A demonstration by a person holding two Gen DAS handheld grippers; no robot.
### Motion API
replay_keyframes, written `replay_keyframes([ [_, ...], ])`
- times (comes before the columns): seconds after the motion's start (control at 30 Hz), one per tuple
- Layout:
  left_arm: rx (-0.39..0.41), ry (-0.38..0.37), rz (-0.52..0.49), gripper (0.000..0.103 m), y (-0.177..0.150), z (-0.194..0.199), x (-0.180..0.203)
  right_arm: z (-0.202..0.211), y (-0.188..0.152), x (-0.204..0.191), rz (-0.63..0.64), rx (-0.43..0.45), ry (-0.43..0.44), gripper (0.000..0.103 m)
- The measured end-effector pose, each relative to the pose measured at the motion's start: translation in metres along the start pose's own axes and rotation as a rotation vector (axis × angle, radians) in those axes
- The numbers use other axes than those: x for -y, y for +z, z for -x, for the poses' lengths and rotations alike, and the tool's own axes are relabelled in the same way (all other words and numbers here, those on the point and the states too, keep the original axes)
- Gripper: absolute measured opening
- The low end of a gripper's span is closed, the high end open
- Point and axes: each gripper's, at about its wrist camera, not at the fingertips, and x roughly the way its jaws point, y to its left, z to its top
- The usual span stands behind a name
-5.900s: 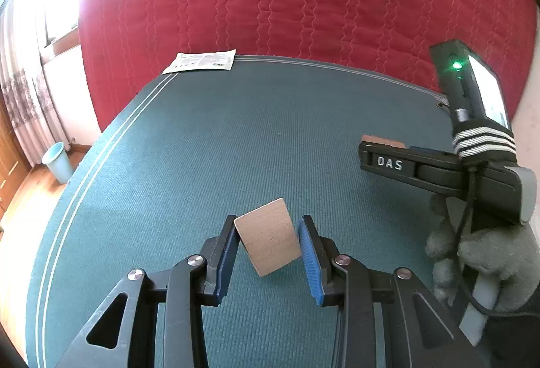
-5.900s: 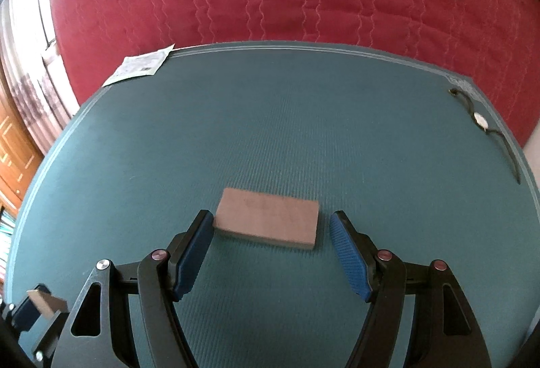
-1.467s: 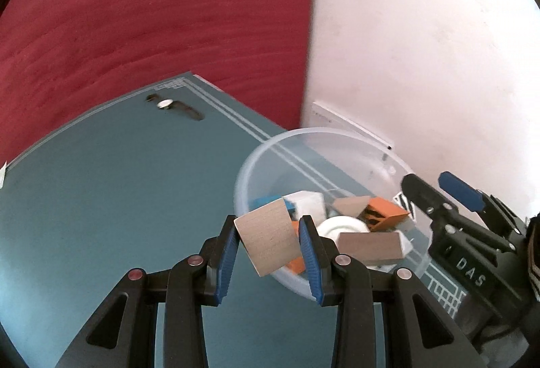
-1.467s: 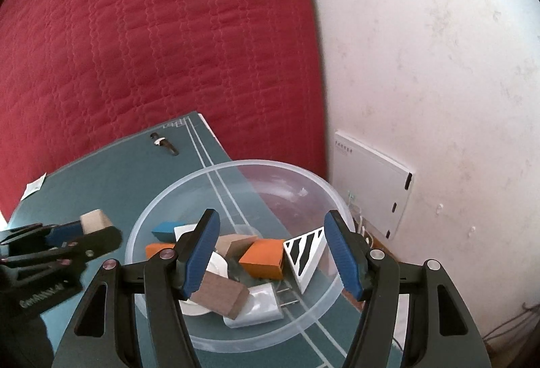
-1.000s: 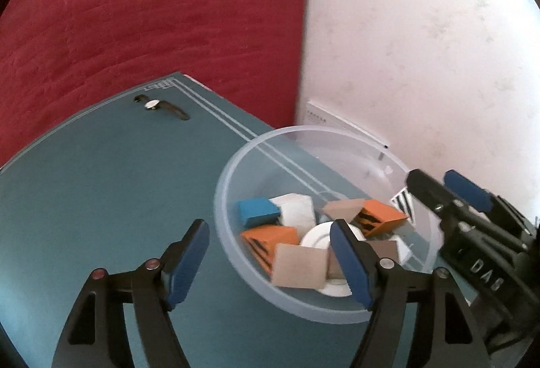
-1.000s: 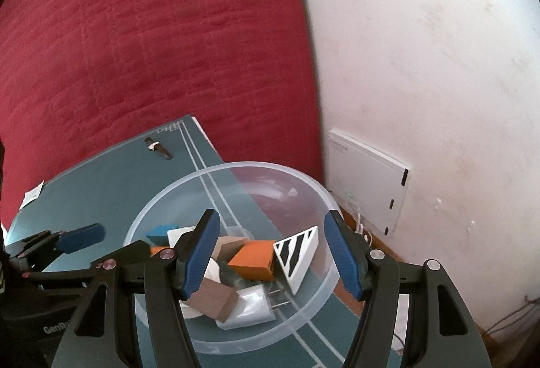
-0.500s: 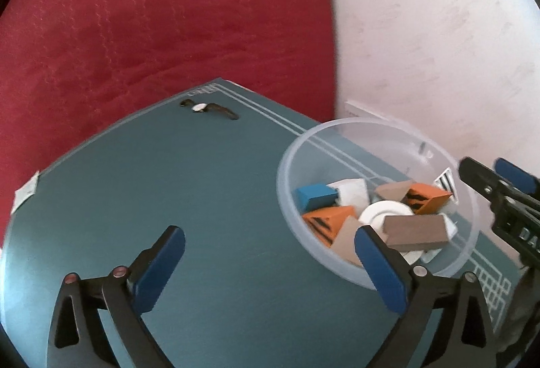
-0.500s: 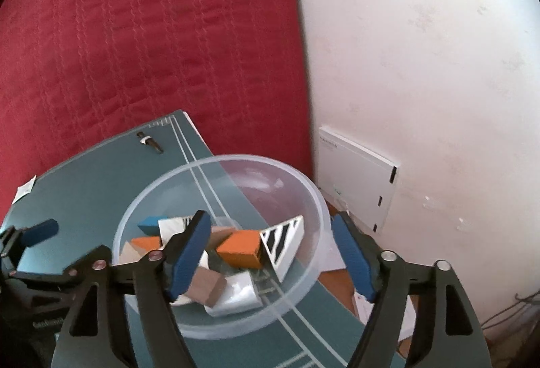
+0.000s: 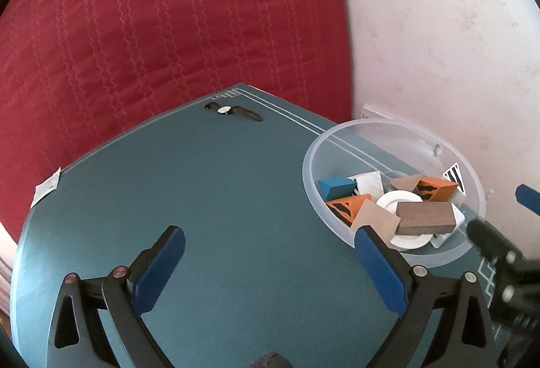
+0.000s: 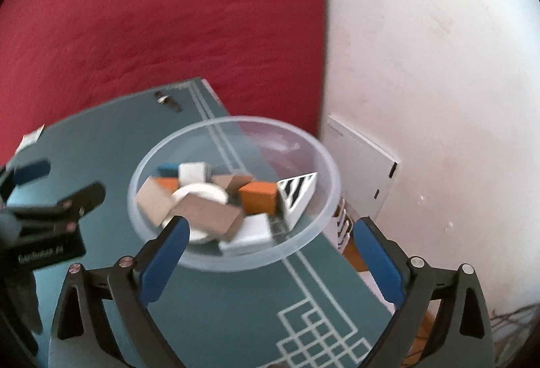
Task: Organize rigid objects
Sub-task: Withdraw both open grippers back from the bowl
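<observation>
Our left gripper (image 9: 270, 253) has its blue ribbed fingers (image 9: 162, 266) spread wide and holds nothing; between them in the lower middle of the left wrist view lies only the teal table mat (image 9: 236, 199), a fine woven surface with pale border lines. The tip of the right-hand finger overlaps the near rim of the clear plastic bowl (image 9: 314, 145) at the right of the frame; we cannot tell whether it touches.

Our right gripper (image 10: 270, 246) is likewise gaping and empty, its pads framing the bowl (image 10: 236, 261) from the lower part of the right wrist view, with the bowl's near wall between them.

The rigid objects all sit inside the bowl, heaped together: a long brown wooden block (image 9: 425, 218) lying over a white round disc (image 9: 398, 199), a pale square wooden tile (image 9: 374, 221) leaning at the near side, a blue wedge (image 9: 335, 186), an orange block (image 10: 258, 196), a white-and-black striped wedge (image 10: 298, 192) against the far wall, and a white charger-like piece (image 10: 251, 231).

Farther out, a wristwatch (image 9: 233, 110) lies near the table's far edge in the upper middle, and a white paper packet (image 9: 47, 187) sits at the left edge. A red quilted cover (image 9: 168, 30) fills the upper left, and a rough white wall (image 9: 438, 30) fills the right.
</observation>
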Motion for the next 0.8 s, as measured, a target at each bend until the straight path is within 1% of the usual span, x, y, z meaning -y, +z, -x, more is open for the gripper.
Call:
replay_keyframes([
  [0.13,-0.002,0.005,-0.005,0.102,-0.0023,0.0027,0.0004,0.0041,-0.0045,-0.0088,0.041,-0.002,0.005,0.099],
  [0.4,-0.013,0.000,-0.010,0.102,-0.0002,0.0032,0.0009,0.0031,-0.0059,-0.0058,0.035,-0.010,-0.001,0.099],
  [0.8,-0.032,-0.005,-0.019,0.102,-0.0068,0.0013,0.0027,0.0007,-0.0081,-0.0050,0.043,-0.029,0.000,0.099],
])
